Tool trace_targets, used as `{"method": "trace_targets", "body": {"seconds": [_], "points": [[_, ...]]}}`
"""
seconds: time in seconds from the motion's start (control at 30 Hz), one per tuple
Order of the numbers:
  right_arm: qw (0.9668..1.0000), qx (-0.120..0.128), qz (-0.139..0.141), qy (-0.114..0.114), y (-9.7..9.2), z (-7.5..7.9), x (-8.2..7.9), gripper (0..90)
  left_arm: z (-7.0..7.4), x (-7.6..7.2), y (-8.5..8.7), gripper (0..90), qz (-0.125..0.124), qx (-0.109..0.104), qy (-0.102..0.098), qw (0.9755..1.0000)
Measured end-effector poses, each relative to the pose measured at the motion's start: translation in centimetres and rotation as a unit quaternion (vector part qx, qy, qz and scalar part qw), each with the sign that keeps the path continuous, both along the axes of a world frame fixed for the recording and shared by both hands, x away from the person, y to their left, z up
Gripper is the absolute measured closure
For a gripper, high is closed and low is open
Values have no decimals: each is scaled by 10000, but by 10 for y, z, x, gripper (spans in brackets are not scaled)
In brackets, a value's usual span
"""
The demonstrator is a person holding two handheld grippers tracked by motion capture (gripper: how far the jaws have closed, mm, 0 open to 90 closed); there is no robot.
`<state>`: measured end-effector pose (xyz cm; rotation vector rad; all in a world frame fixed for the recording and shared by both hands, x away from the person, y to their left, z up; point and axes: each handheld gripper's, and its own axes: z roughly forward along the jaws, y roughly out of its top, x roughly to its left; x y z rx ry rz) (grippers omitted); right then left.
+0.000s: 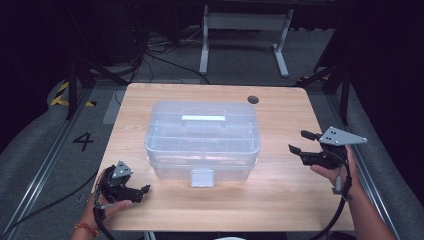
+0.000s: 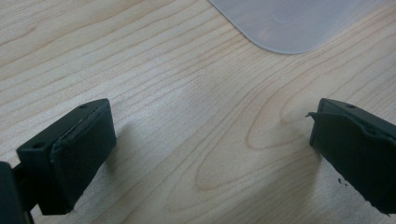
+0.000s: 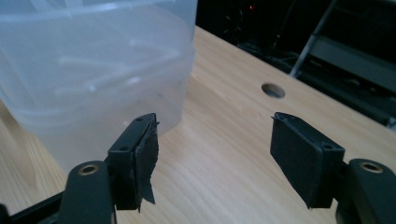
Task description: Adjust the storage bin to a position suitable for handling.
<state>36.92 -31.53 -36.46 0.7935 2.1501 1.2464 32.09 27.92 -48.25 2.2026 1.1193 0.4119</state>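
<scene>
**Frosted plastic on pale wood grain**

The storage box (image 1: 202,137) ahead of both tools is translucent plastic, smooth with a milky, faintly glossy sheen; its latch tab (image 1: 202,177) looks like the same cloudy plastic. The table (image 1: 280,190) beneath the jaws is light wood-look board, smooth and matt, with clear wavy grain. The left gripper (image 2: 210,144) and right gripper (image 3: 212,151) are matt black plastic with dull, rubbery pads (image 3: 147,158), frayed at the edges. The plate (image 1: 342,136) atop the right gripper looks like flat grey metal.
</scene>
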Motion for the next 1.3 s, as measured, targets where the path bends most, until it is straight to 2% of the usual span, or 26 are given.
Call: {"method": "trace_targets", "body": {"seconds": [0.03,0.1,0.13,0.37,0.43,0.47,0.5,0.73,1.1,1.3], "points": [[9999,17,85,-78,7,10,2,330,0,0,0,7,6,-5,-4,10000],[9999,9,120,-106,10,13,4,331,0,0,0,7,6,-4,3,10000],[9996,12,223,-161,17,21,5,333,0,0,0,7,3,-1,2,10000],[9978,-26,609,-243,49,41,12,335,0,0,0,7,3,1,1,10000],[9968,-77,746,-260,61,43,14,335,0,0,0,7,5,-4,2,10000],[9968,-77,746,-260,61,43,14,335,0,0,0,7,5,-4,2,10000],[9960,-85,847,-263,70,45,15,335,0,0,0,7,5,-2,2,10000],[9938,-91,1066,-302,91,49,17,338,0,0,0,7,6,-3,-5,10000],[9908,-180,1328,-186,126,48,31,338,0,0,0,7,7,-5,-4,10000],[9880,-300,1506,-160,141,49,37,388,0,0,0,7,7,-4,-4,10000]]}}
